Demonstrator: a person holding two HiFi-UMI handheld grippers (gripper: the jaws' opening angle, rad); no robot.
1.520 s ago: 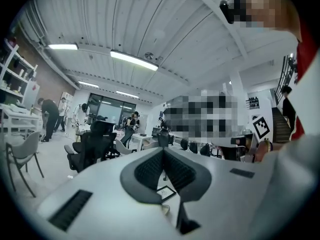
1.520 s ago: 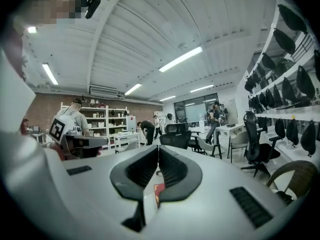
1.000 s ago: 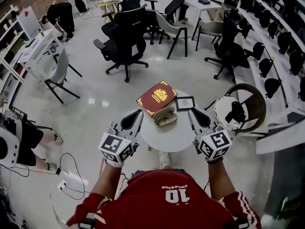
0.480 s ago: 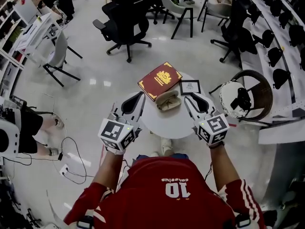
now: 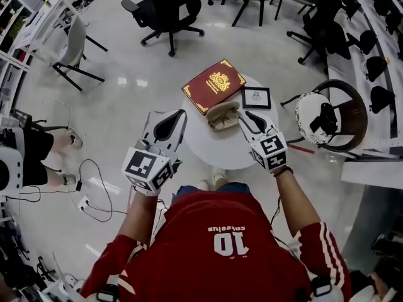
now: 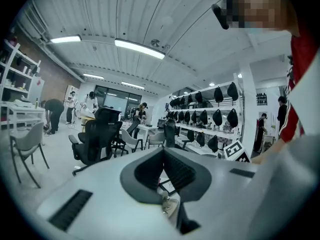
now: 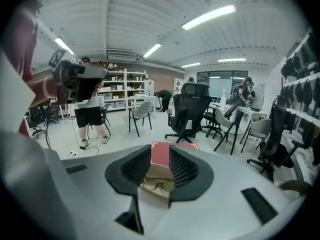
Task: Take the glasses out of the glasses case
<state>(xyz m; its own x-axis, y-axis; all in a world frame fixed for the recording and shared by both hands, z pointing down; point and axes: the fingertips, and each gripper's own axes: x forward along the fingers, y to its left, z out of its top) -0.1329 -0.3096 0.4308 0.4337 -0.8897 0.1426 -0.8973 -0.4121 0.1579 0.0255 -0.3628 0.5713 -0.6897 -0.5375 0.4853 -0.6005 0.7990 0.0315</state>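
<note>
A beige glasses case (image 5: 221,115) lies open on the small round white table (image 5: 220,153). In the right gripper view, dark-rimmed glasses (image 7: 159,186) rest inside the case (image 7: 156,174). My right gripper (image 5: 247,116) is at the case's right end. It is open, and the case shows in the gap between its jaws (image 7: 160,152). My left gripper (image 5: 182,114) hovers off the table's left edge with its tips together and nothing held. In the left gripper view, a sliver of the case (image 6: 171,204) shows under that gripper (image 6: 162,152).
A red book (image 5: 214,84) lies just behind the case, with a small framed picture (image 5: 256,97) to its right. A round chair (image 5: 343,115) holding a white object stands right of the table. Office chairs (image 5: 165,8) and floor cables (image 5: 94,200) surround the table.
Both grippers have moved forward over the table. The right one has closed in on the case's right end. The left one has lifted nearer the camera.
</note>
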